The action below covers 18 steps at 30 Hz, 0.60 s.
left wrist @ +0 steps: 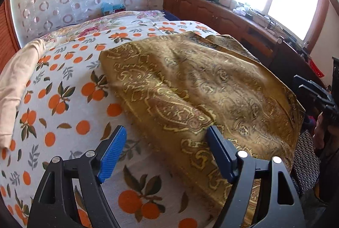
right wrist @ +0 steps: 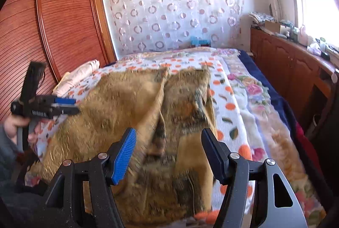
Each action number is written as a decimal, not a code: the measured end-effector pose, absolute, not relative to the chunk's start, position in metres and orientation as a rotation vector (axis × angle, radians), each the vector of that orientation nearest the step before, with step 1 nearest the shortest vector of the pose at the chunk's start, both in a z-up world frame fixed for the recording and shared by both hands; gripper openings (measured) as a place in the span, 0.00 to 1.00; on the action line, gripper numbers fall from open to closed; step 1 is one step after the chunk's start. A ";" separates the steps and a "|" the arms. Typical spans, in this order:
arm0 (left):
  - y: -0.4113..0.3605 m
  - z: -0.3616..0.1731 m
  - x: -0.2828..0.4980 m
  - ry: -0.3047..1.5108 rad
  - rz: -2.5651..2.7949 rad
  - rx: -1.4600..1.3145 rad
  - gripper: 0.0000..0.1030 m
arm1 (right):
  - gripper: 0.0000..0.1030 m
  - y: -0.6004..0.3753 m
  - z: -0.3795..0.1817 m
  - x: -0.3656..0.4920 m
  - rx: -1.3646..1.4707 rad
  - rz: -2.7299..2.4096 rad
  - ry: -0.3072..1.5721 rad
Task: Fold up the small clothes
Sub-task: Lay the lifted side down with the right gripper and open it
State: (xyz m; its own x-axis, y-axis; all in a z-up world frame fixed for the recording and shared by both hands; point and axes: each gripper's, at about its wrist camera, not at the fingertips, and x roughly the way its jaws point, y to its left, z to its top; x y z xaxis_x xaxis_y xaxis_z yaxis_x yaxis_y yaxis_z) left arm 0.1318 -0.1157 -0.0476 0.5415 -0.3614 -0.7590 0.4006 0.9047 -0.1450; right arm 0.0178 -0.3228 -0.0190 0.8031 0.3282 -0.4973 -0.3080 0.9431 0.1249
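A golden-brown paisley garment (left wrist: pixel 190 88) lies spread and wrinkled on the orange-print bedsheet (left wrist: pixel 63 84). My left gripper (left wrist: pixel 165 143) is open, just above the garment's near left edge, holding nothing. In the right wrist view the same garment (right wrist: pixel 131 105) looks blurred, with a fold ridge down its middle. My right gripper (right wrist: pixel 168 147) is open and empty above the garment's near part. The left gripper also shows in the right wrist view (right wrist: pixel 70 106) at the garment's left edge. The right gripper shows at the far right of the left wrist view (left wrist: pixel 315 90).
A beige garment (left wrist: pixel 17 84) lies at the bed's left edge. A floral blanket (right wrist: pixel 264 113) covers the bed's right side. A wooden cabinet (right wrist: pixel 296 71) with clutter runs under the window. A wooden wardrobe (right wrist: pixel 53 26) stands left; a circle-patterned curtain (right wrist: pixel 175 9) hangs behind the bed.
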 end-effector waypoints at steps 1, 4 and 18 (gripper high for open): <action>-0.114 -0.049 0.133 0.890 -0.452 0.044 0.76 | 0.64 -0.320 -0.017 0.019 0.033 0.347 0.534; -0.112 -0.054 0.134 0.892 -0.453 0.034 0.76 | 0.64 -0.308 -0.017 0.028 0.001 0.371 0.551; -0.110 -0.071 0.131 0.869 -0.444 0.037 0.77 | 0.61 -0.294 -0.058 0.091 -0.012 0.433 0.751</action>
